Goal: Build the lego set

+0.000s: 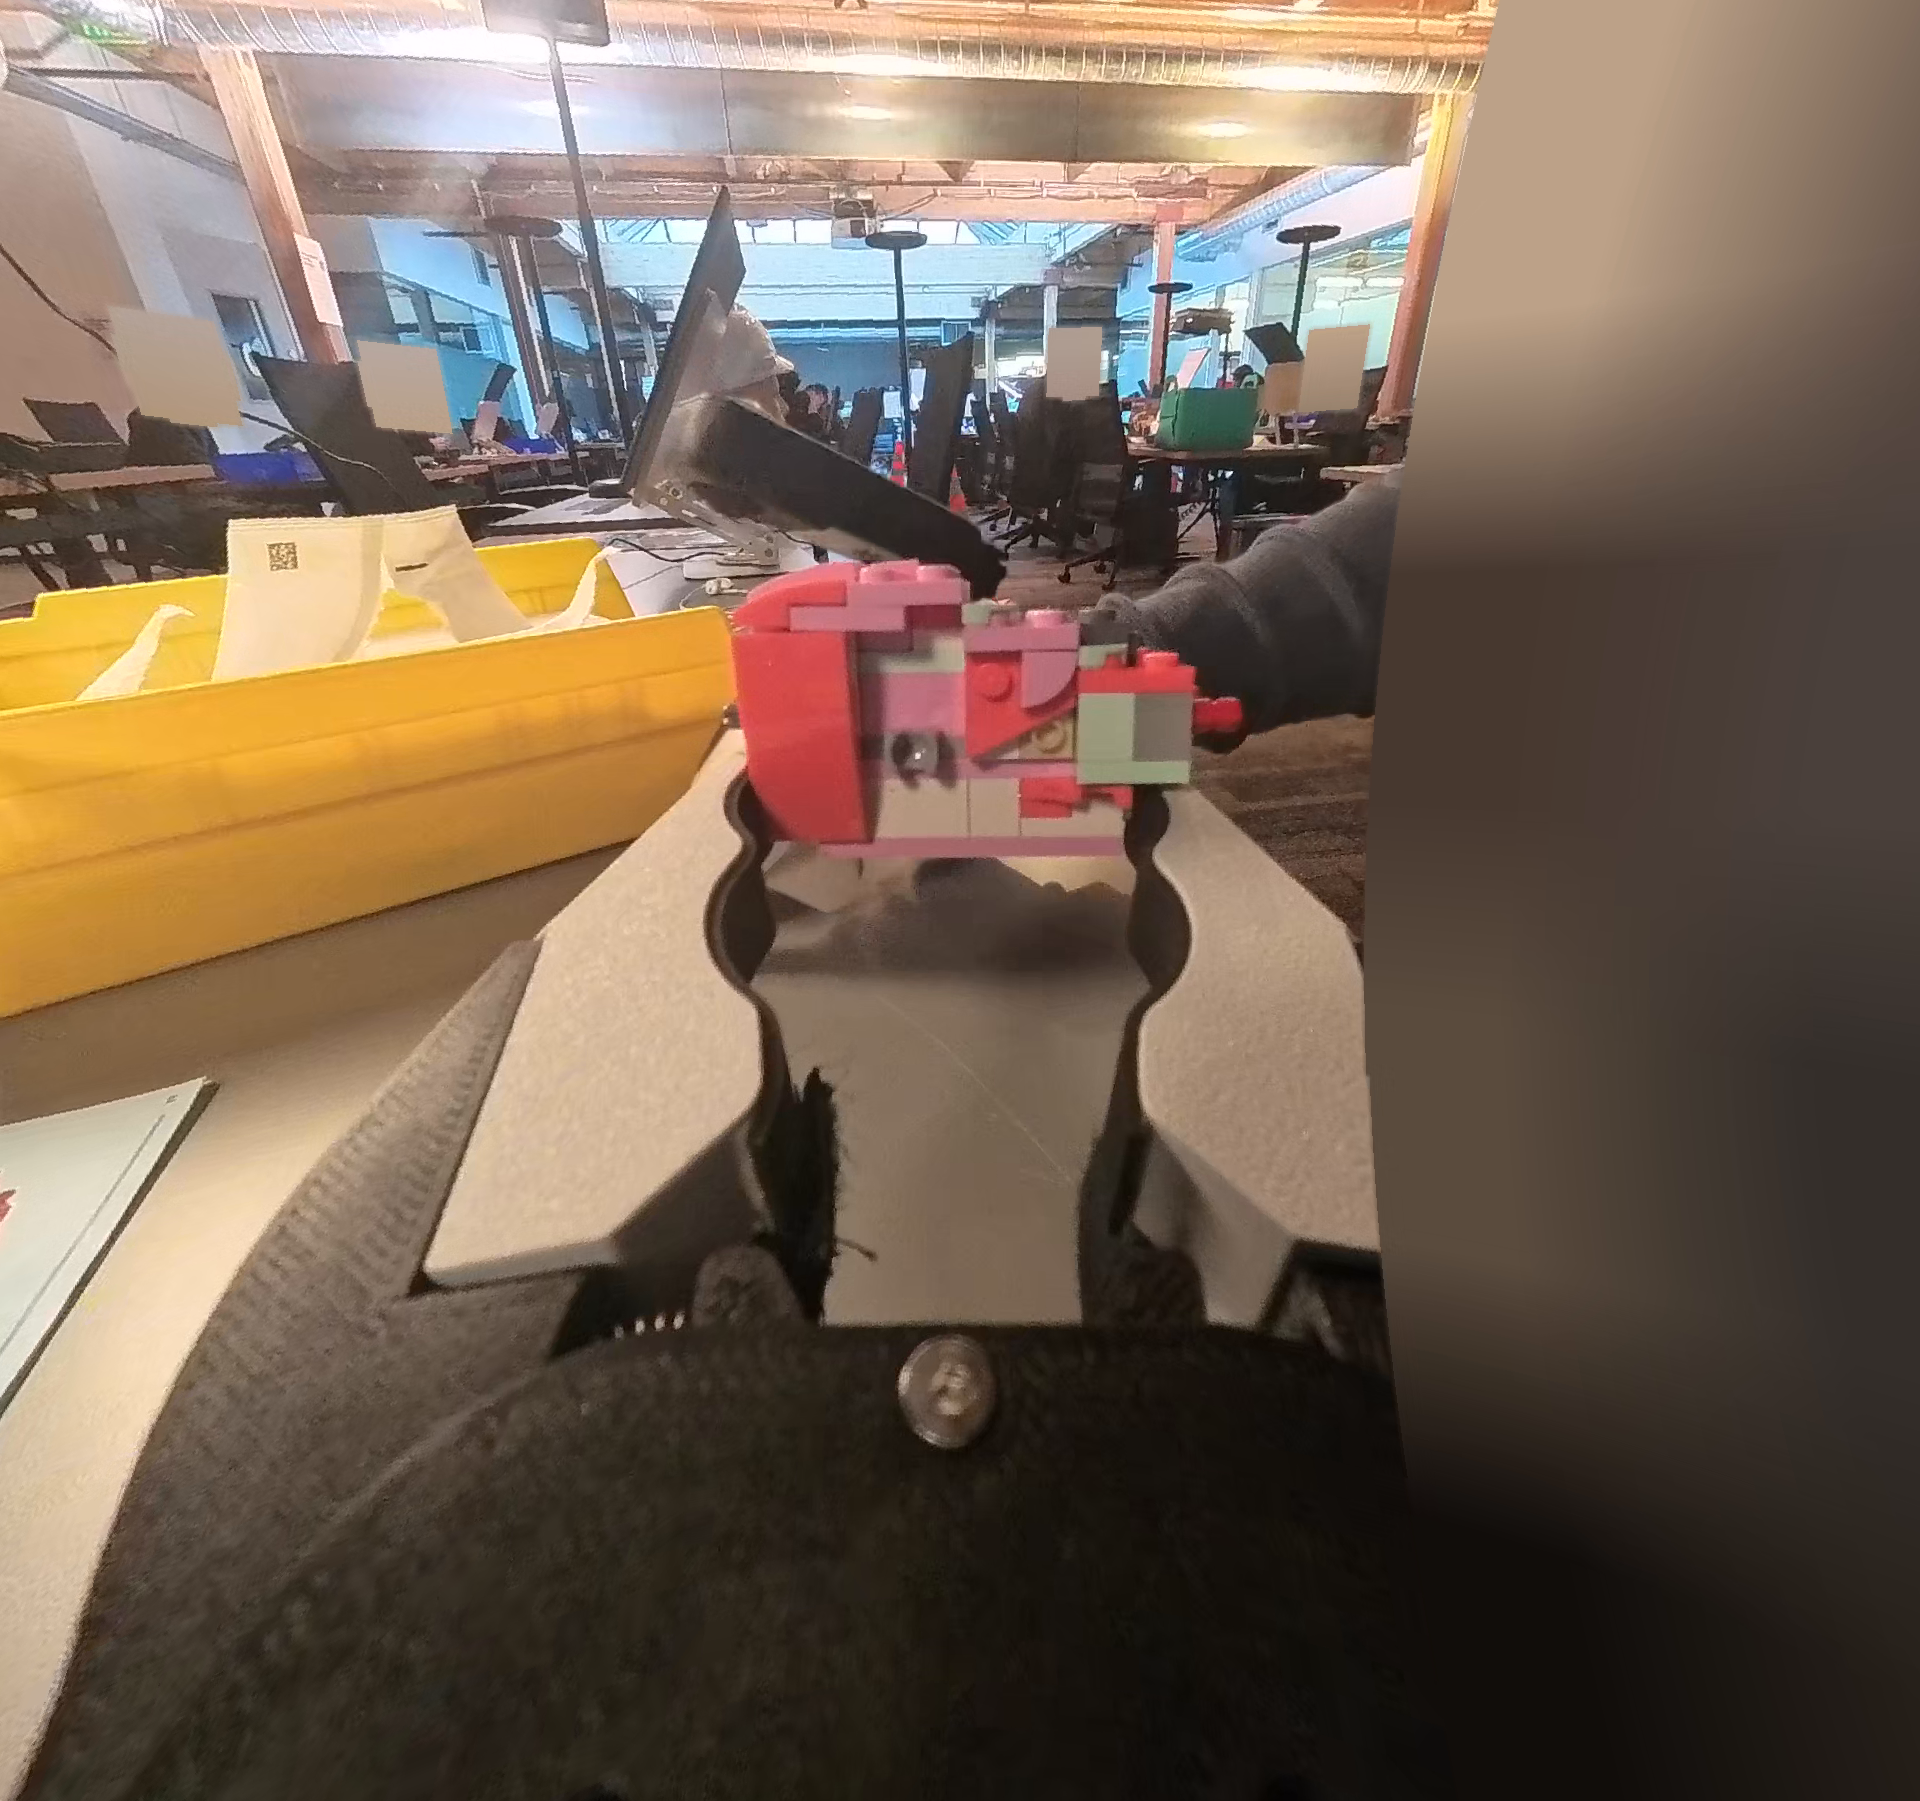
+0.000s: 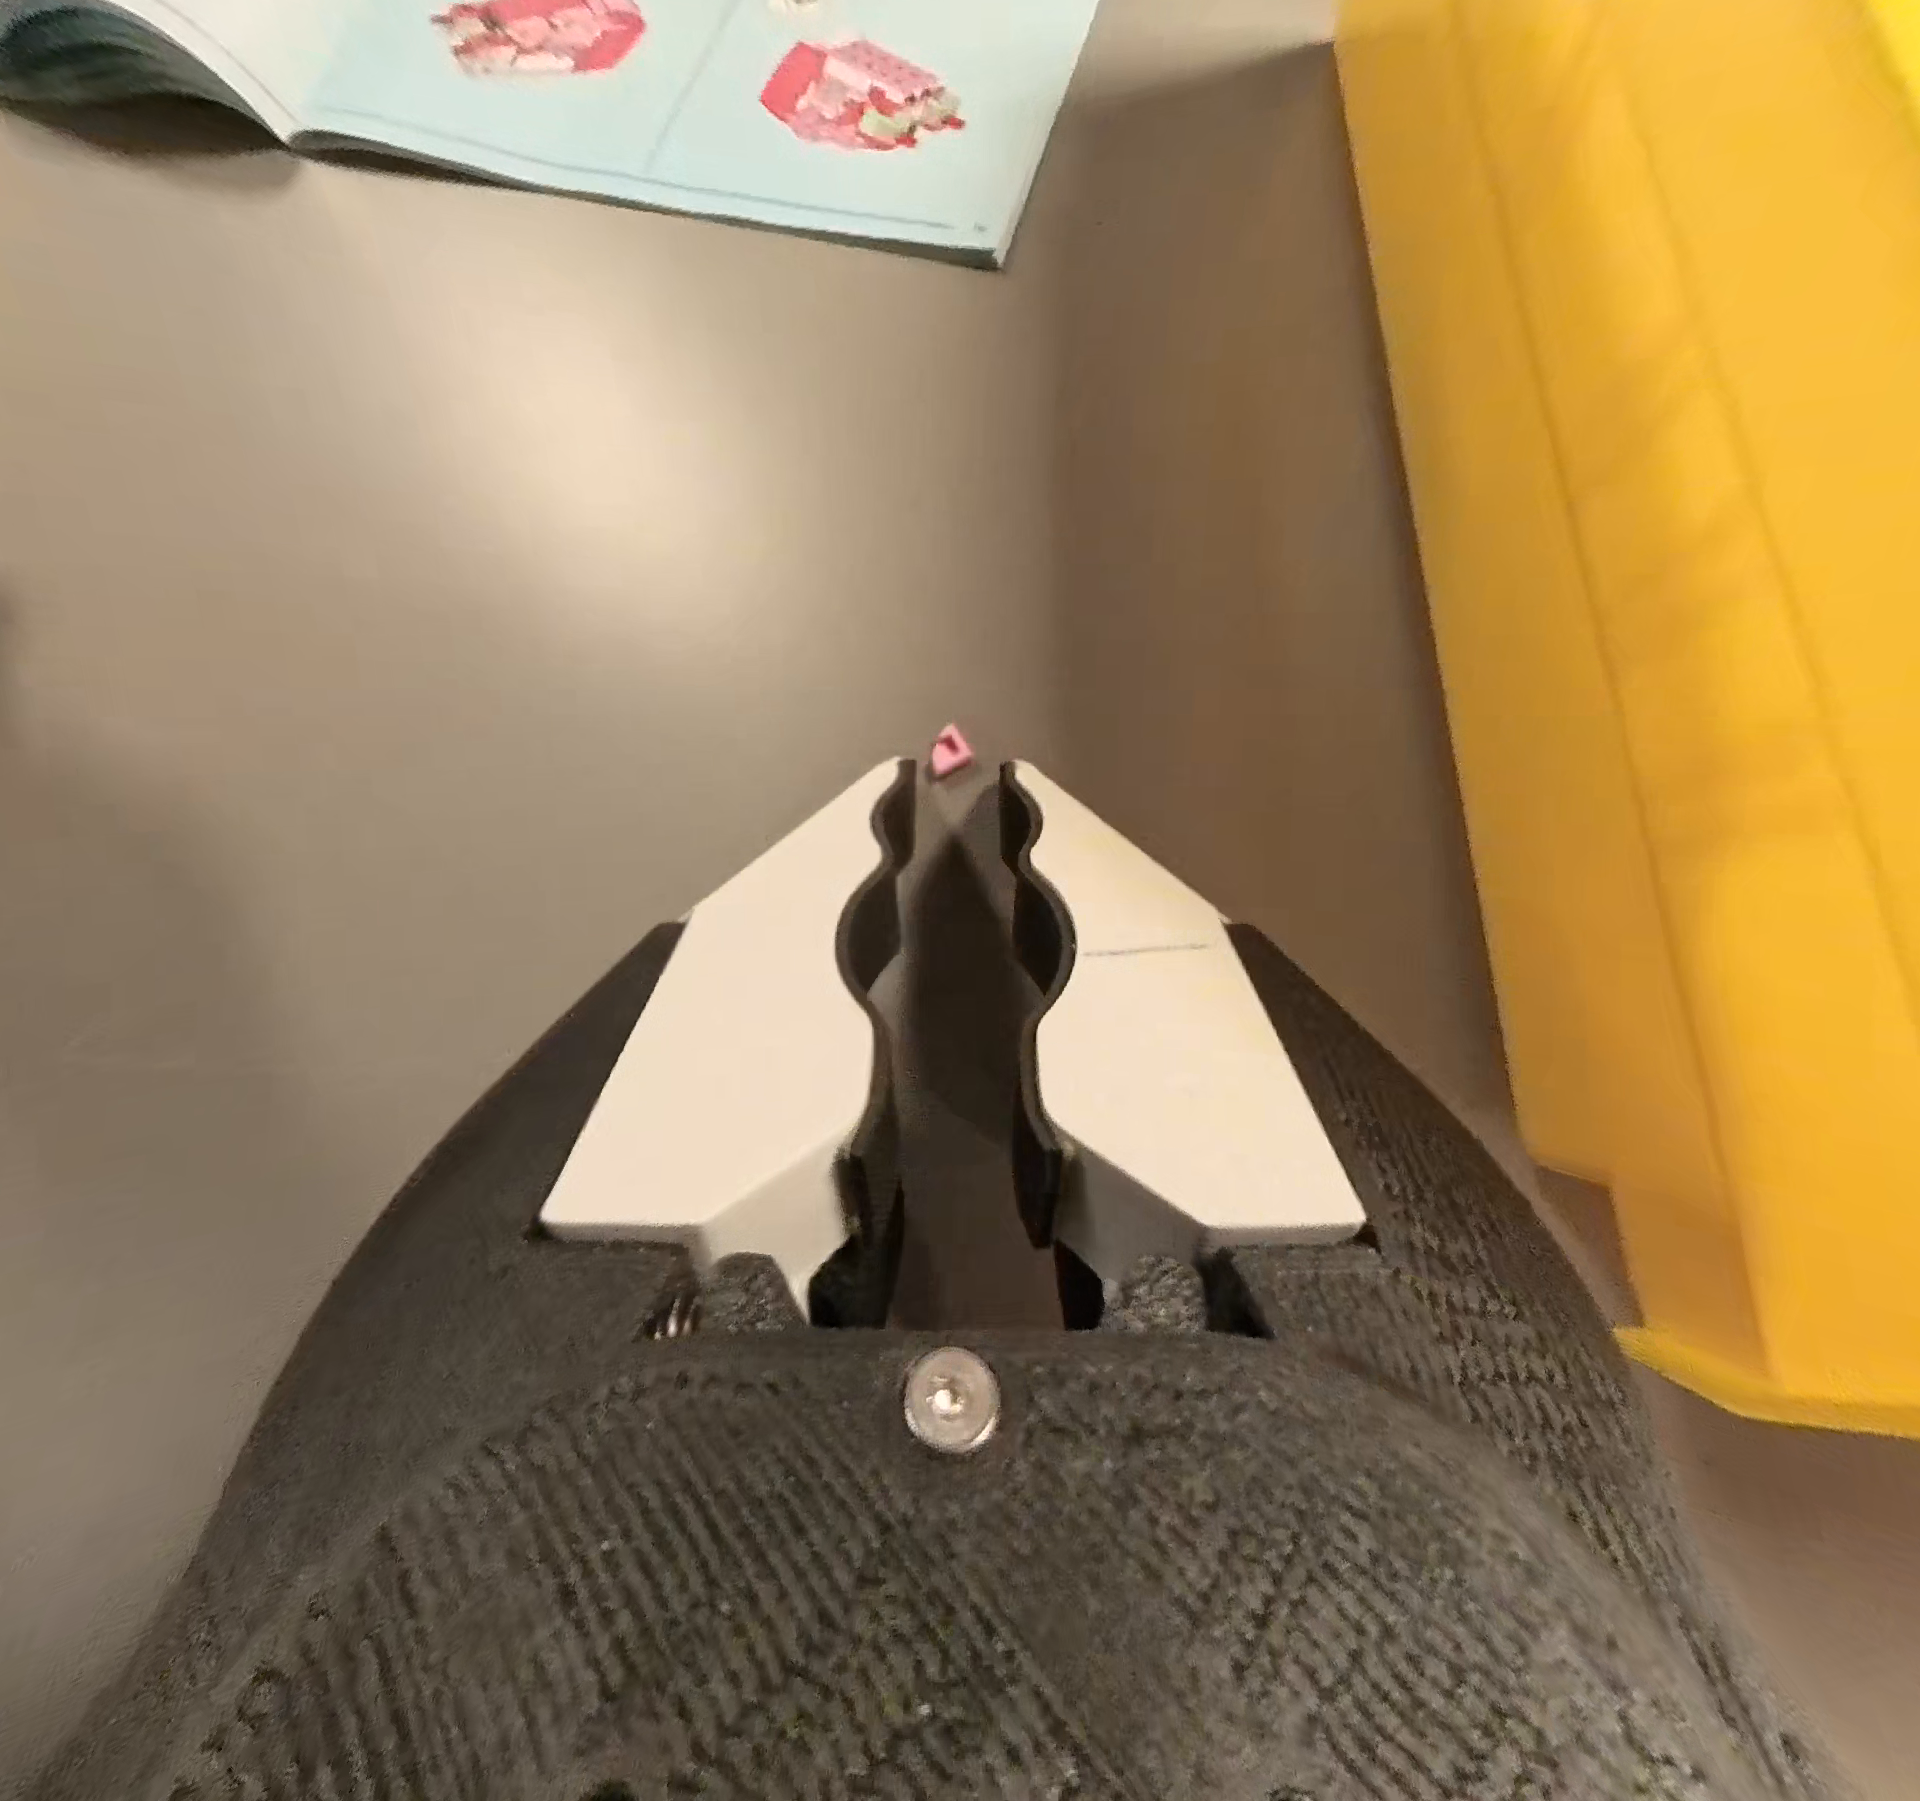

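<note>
The left tool (image 1: 940, 821) grips a red and pink toy-brick model (image 1: 940, 723) between its widely spread fingertips, held up above the bench (image 1: 260, 1045) beside a yellow bin (image 1: 312, 764). The right tool (image 2: 954, 769), nearly closed, pinches a tiny pink brick (image 2: 950, 750) over the bench, near an open instruction booklet (image 2: 623, 58).

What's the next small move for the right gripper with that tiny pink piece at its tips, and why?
Probably ease the jaws of the right gripper shut a touch on the tiny pink piece: it sits at the very tips, nearer one finger, with space showing on the other side, so the hold looks unsure.
</note>
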